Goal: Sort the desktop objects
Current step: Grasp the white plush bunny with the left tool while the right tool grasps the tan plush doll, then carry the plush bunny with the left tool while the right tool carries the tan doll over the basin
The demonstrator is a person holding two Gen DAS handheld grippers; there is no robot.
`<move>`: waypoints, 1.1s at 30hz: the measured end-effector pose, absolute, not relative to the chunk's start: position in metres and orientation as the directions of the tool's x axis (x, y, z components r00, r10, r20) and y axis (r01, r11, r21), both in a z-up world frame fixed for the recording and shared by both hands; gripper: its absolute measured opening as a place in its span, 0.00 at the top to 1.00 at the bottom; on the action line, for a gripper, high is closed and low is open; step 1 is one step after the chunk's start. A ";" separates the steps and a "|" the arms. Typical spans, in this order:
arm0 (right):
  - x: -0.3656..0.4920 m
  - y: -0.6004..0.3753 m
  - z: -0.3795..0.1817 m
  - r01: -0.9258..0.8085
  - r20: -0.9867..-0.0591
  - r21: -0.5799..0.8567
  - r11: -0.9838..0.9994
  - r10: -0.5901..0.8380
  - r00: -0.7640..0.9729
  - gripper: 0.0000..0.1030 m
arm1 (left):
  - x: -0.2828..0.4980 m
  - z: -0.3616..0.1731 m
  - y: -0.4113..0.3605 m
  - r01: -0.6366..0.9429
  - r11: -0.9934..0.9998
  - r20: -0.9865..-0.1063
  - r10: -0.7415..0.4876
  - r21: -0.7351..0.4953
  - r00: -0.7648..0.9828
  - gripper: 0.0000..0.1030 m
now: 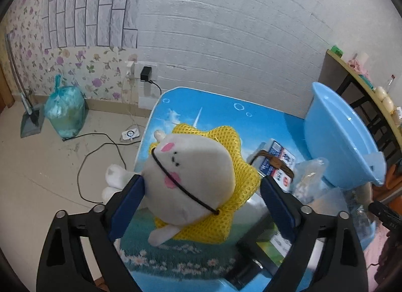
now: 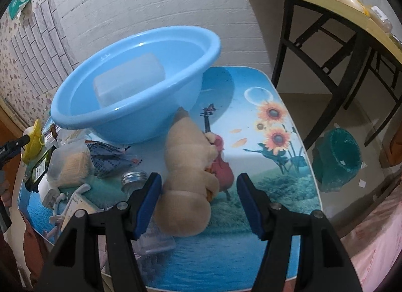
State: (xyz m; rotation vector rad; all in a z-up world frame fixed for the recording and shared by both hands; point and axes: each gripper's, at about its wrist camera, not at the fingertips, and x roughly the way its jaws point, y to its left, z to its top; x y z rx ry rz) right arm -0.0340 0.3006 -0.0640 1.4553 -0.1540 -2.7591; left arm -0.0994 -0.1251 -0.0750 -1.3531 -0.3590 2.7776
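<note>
On table (image 2: 251, 261), one blue basin (image 2: 120, 116), two plush toys (image 2: 188, 179) (image 1: 191, 174)

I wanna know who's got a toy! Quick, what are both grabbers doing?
Left gripper: open around the white plush toy.
Right gripper: open, beige plush toy between its fingers, not squeezed.

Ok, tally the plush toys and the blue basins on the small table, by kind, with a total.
Plush toys: 2, the white plush in yellow mesh and the beige plush.
Blue basins: 1, the blue basin, holding a translucent box.
Total: 3
</note>
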 end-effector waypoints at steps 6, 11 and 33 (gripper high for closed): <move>-0.043 0.300 -0.075 -0.028 -0.838 0.102 -0.994 -0.071 -0.541 0.40 | -0.113 -0.086 -0.124 0.075 -0.984 -0.790 0.084 -0.162 -0.607 0.06; -0.044 0.296 -0.076 0.002 -0.837 0.100 -0.995 -0.085 -0.540 0.52 | -0.114 -0.088 -0.123 0.087 -0.988 -0.789 0.046 -0.125 -0.613 0.24; -0.003 0.302 -0.034 0.016 -0.754 0.115 -0.993 -0.098 -0.650 0.54 | -0.036 -0.027 -0.085 -0.038 -0.985 -0.709 0.150 -0.171 -0.689 0.28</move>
